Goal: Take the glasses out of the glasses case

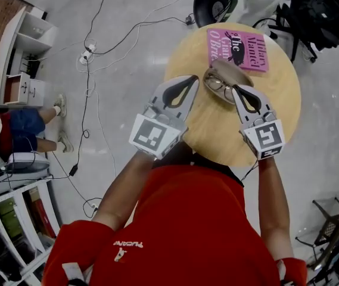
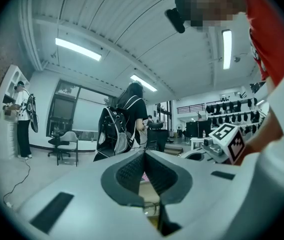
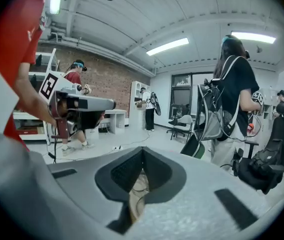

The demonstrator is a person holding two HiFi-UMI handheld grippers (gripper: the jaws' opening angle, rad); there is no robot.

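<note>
Round wooden table point(image 1: 217, 137) below me. Glasses case point(image 1: 237, 74) lies open on the far half of it, just in front of a pink book point(image 1: 238, 49). The glasses point(image 1: 215, 83) sit inside the case, at its left end, lenses facing up.

Left gripper point(image 1: 193, 80): jaws closed tip to tip, nothing clamped. In the left gripper view the ribbed pads point(image 2: 131, 173) meet at the front, and one lens shows through the slot beneath them. From the head view the tip is over the table just beside the left end of the case. I cannot tell whether it touches.

Right gripper point(image 1: 235, 89): jaws also fully together, nothing held. In the right gripper view the pads point(image 3: 126, 171) meet at the front, and the beige of the case shows through the slot beneath them. From the head view the tip is at the near edge of the case, right of the glasses. Contact cannot be confirmed.

The two grippers flank the glasses, left and right, both pointing away from me toward the case
</note>
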